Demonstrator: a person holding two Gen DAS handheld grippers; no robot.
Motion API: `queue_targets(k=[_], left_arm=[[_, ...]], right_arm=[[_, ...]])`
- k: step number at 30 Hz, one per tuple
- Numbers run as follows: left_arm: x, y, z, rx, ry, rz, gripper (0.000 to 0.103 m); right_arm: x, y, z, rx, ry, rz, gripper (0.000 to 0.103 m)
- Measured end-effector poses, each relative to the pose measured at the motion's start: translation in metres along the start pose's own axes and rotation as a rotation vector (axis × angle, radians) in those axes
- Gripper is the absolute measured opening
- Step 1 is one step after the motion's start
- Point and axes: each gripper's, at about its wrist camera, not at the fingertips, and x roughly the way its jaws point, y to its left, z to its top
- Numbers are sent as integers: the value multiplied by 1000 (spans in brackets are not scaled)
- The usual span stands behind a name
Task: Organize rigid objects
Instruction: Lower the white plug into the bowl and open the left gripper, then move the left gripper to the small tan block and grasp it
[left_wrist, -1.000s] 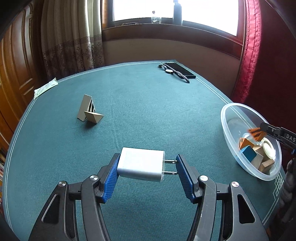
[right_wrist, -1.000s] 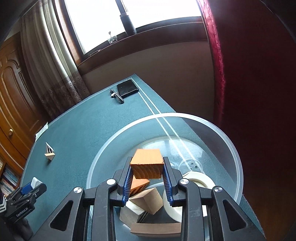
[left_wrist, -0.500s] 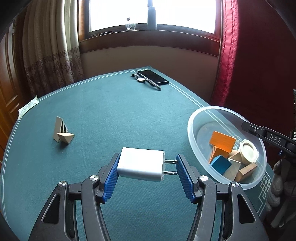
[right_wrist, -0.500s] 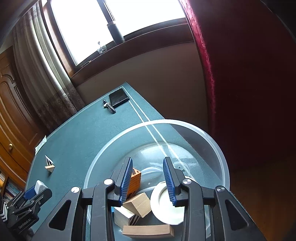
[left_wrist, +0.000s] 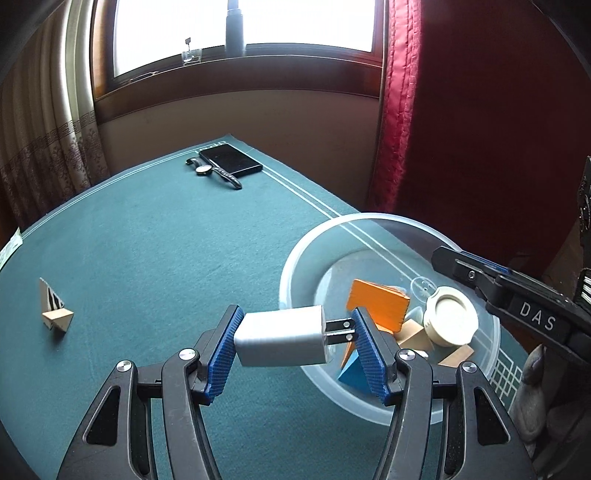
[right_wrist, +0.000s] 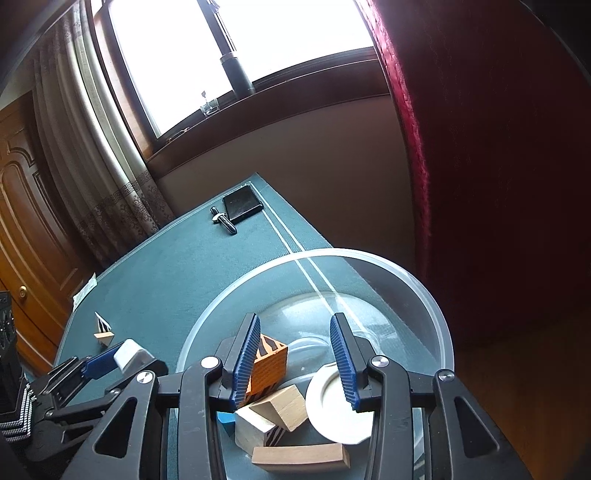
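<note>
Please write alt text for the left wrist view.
The left gripper holds a white plug adapter near the rim of a clear bowl of blocks on a green table. The right gripper's jaws are opening.

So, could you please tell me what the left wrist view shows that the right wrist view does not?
Only the left wrist view shows the prongs of the white charger, pinched in the left gripper, and the blue block.

Only the right wrist view shows the right gripper, its jaws opening with nothing between them, and the wooden door.

Both show the clear bowl, orange block, phone and watch.
</note>
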Motion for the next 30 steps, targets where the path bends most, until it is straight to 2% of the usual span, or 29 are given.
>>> queue_targets(k=[7, 18, 20, 22, 30], left_arm=[[10, -3, 3, -13, -1, -38, 62], [11, 18, -6, -72, 13, 9, 63], [10, 17, -7, -70, 12, 13, 65], [9, 17, -9, -63, 7, 19, 67], [0, 34, -12, -97, -11, 40, 67]], right_arm=[[0, 3, -1, -6, 1, 7, 42], [1, 7, -5, -23, 5, 6, 42], [1, 8, -6, -27, 0, 2, 47], [0, 9, -7, -32, -11, -7, 56], [-2, 18, -11, -76, -37, -23, 58]])
